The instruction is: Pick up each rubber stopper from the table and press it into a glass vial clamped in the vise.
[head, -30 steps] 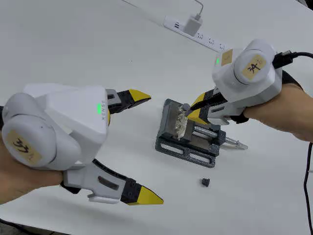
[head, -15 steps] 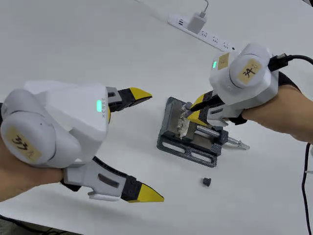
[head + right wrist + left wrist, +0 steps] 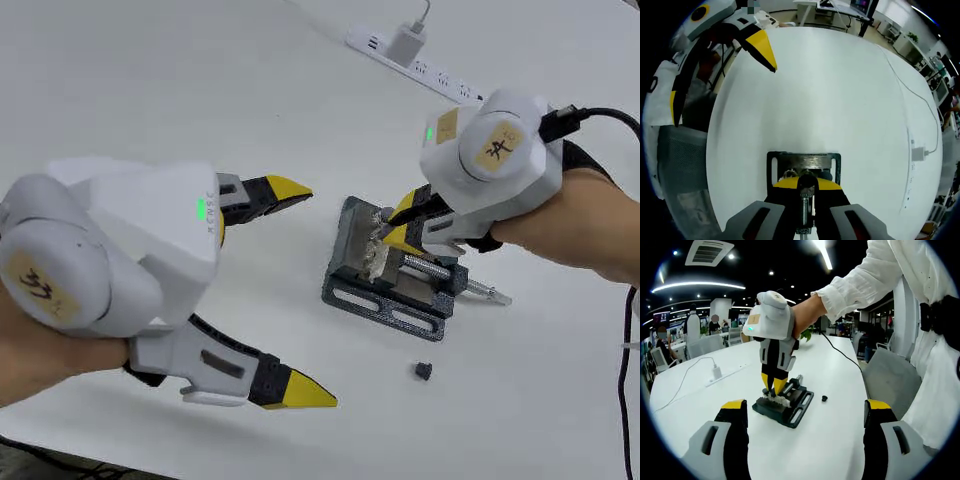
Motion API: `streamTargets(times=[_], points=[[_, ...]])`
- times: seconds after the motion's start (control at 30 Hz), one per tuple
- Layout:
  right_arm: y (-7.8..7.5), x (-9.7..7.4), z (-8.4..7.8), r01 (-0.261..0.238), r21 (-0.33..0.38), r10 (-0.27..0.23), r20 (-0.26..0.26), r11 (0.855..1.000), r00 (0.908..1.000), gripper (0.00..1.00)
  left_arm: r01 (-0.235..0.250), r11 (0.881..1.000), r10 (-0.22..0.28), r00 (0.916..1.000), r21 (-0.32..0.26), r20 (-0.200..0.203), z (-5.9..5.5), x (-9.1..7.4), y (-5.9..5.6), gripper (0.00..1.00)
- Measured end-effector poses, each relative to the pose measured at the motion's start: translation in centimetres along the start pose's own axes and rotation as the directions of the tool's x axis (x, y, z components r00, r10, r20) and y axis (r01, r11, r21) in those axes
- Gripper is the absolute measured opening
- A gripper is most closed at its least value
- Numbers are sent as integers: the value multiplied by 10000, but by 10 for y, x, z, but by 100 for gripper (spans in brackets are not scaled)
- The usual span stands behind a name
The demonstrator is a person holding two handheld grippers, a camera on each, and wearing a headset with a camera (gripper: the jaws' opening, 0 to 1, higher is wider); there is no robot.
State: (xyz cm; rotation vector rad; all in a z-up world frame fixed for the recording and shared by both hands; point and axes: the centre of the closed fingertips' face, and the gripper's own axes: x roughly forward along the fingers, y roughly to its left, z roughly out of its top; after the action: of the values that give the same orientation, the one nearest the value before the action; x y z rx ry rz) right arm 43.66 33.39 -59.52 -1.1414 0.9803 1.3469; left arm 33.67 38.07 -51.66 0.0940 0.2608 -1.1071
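The small dark vise stands on the white table and clamps glass vials in its jaws. My right gripper hangs over the vials' far end, shut on a grey rubber stopper; the stopper sits between its yellow tips right above the vise. A loose black stopper lies on the table in front of the vise. My left gripper stands open with nothing in it, left of the vise. Its own view shows the right gripper, the vise and the loose stopper.
A white power strip with a plugged charger lies at the table's far edge, its cable trailing off. The right gripper's black cable runs down the right side. People and desks stand far behind the table.
The head camera has shifted a little. The right gripper stays over the vise with the stopper, tilted slightly more toward the vials. The left gripper holds its place, open.
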Motion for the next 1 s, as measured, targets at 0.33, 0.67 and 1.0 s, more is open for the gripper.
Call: streamTargets(times=[0.33, 0.67, 1.0], points=[[-2, 3, -2, 185, -262, -193, -335, 9995, 9993, 4, 83, 10000, -83, 9999, -52, 108, 4, 4, 0, 96], [-5, 4, -5, 199, -292, -207, -301, 9994, 9993, 6, 127, 9999, -127, 9998, 12, 183, 10, 8, 0, 95], [-4, 3, -4, 216, -266, -218, -66, 9994, 9997, 7, 51, 10000, -50, 9999, -44, 157, 9, 6, 1, 94]])
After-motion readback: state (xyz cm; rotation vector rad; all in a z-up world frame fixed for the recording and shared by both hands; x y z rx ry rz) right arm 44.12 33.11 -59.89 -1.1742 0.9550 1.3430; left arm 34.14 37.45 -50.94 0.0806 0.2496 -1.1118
